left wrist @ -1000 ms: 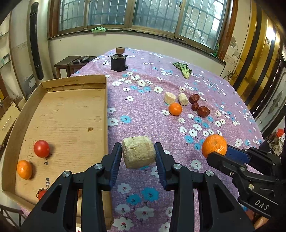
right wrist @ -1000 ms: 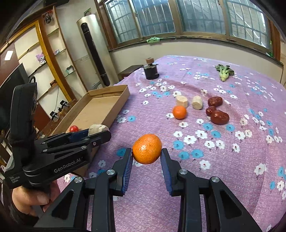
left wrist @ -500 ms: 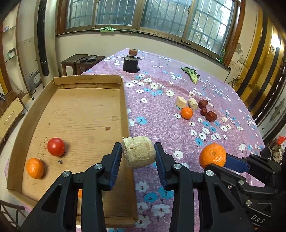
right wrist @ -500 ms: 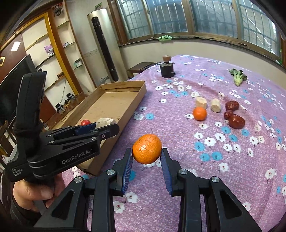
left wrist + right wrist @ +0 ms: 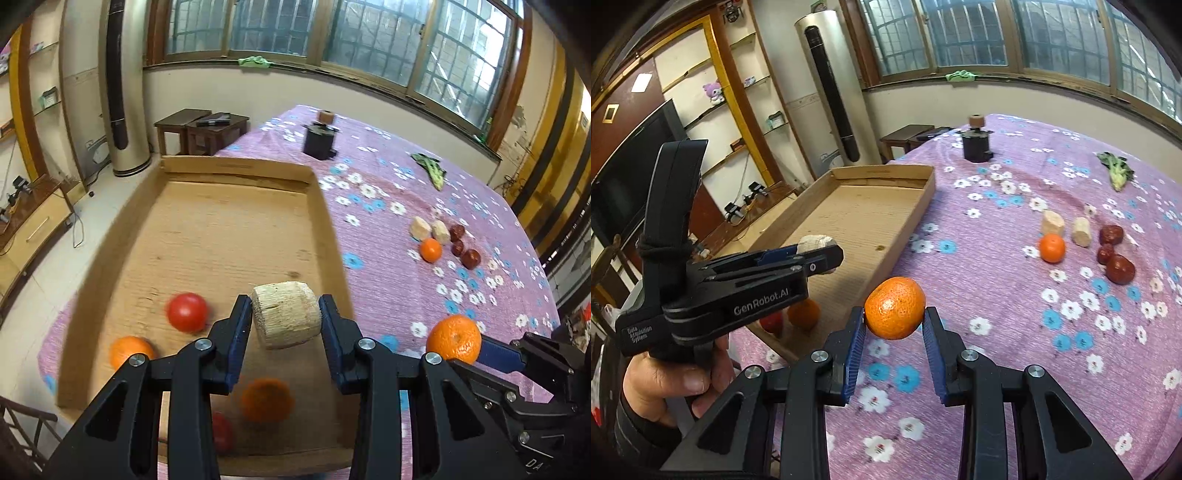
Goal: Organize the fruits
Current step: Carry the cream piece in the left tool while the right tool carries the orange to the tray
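Fruits: left hand-held gripper [image 5: 285, 317] clamps a pale sugarcane piece [image 5: 286, 314] above the cardboard tray [image 5: 221, 229]; right hand-held gripper [image 5: 894, 325] clamps a mandarin [image 5: 894, 307] over the bench [image 5: 1015, 332], right of the tray.

I see a purple floral tablecloth [image 5: 1015, 362] over the table, with a small black pot [image 5: 976, 147] near its far edge — a brown knob on top. A green cloth [image 5: 255, 61] lies on the windowsill, and a tall cylindrical air conditioner [image 5: 831, 92] stands in the corner beside open shelves [image 5: 738, 122].
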Demonstrator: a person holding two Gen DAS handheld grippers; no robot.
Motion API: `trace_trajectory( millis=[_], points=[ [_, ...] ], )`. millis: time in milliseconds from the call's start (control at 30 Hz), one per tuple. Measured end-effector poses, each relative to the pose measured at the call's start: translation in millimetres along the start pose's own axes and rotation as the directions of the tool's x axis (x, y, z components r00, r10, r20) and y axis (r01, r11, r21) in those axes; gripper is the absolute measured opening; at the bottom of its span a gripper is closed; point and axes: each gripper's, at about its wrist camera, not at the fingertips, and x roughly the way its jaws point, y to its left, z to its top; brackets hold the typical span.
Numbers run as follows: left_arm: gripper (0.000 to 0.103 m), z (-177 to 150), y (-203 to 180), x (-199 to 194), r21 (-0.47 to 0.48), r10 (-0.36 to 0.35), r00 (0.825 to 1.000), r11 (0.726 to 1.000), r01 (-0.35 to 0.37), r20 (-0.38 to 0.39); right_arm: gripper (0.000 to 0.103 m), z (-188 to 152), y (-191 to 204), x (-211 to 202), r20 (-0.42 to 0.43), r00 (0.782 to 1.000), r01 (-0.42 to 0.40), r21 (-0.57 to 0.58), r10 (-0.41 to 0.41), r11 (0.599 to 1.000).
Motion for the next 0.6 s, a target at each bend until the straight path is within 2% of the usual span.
trace_trajectory(
  millis=[300,600],
  points=[
    [0.035,27,66,5,-0.067,0.122,0.993,0.990,-0.122,-0.009,0.032,22,42,40,-0.046,0.995,-0.087,-0.059,0.084,0.994],
    [0.035,29,89,28,-0.098,0.139,0.988,0.985,-0.145,-0.062,0.032,34,57,94,-0.121,0.990,-0.086,-0.091,0.075,0.992]
  ],
)
